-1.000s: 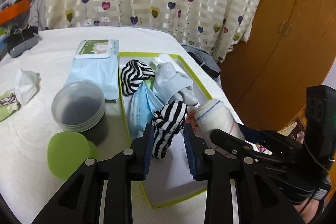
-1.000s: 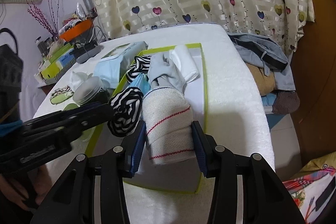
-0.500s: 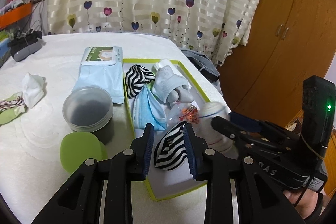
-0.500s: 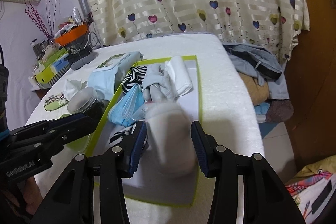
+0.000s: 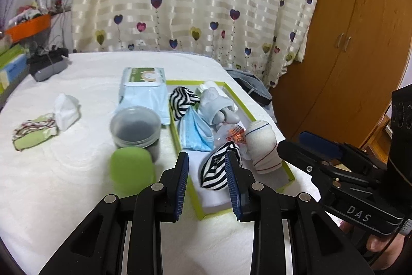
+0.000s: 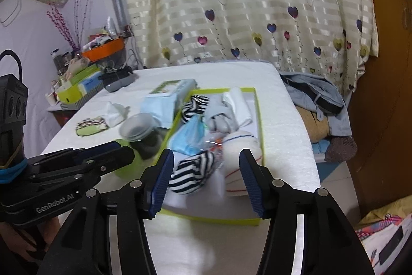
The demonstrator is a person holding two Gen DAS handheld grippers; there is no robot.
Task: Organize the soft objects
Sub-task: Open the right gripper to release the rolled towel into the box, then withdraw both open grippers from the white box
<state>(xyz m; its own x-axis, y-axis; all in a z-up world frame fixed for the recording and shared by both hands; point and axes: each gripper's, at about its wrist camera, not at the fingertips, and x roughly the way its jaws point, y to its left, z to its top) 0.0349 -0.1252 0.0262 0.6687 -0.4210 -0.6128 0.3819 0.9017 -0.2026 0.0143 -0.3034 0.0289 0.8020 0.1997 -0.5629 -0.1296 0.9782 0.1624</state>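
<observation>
A green-rimmed tray (image 5: 290, 175) (image 6: 259, 125) on the white table holds soft things. A black-and-white striped sock (image 5: 215, 170) (image 6: 191, 172) and a white rolled sock with red and blue lines (image 5: 261, 146) (image 6: 240, 146) lie at its near end. Behind them lie a blue face mask (image 5: 194, 130) (image 6: 189, 134), grey socks (image 5: 217, 107), another striped sock (image 5: 181, 101) and a white cloth (image 6: 238, 105). My left gripper (image 5: 207, 166) is open and empty, above the near striped sock. My right gripper (image 6: 204, 166) is open and empty, pulled back from the white sock.
Left of the tray stand a clear round container (image 5: 135, 126), a green lid (image 5: 131, 168), a wipes pack (image 5: 143, 89), a white cloth (image 5: 65, 111) and a green patterned cloth (image 5: 34, 134). Clothes (image 6: 316, 99) lie beyond the table's right edge. A wooden wardrobe (image 5: 347, 56) stands at right.
Both grippers lowered their socks into the tray's near end, opened and drew back. The striped sock and the white sock now lie free in the tray.
</observation>
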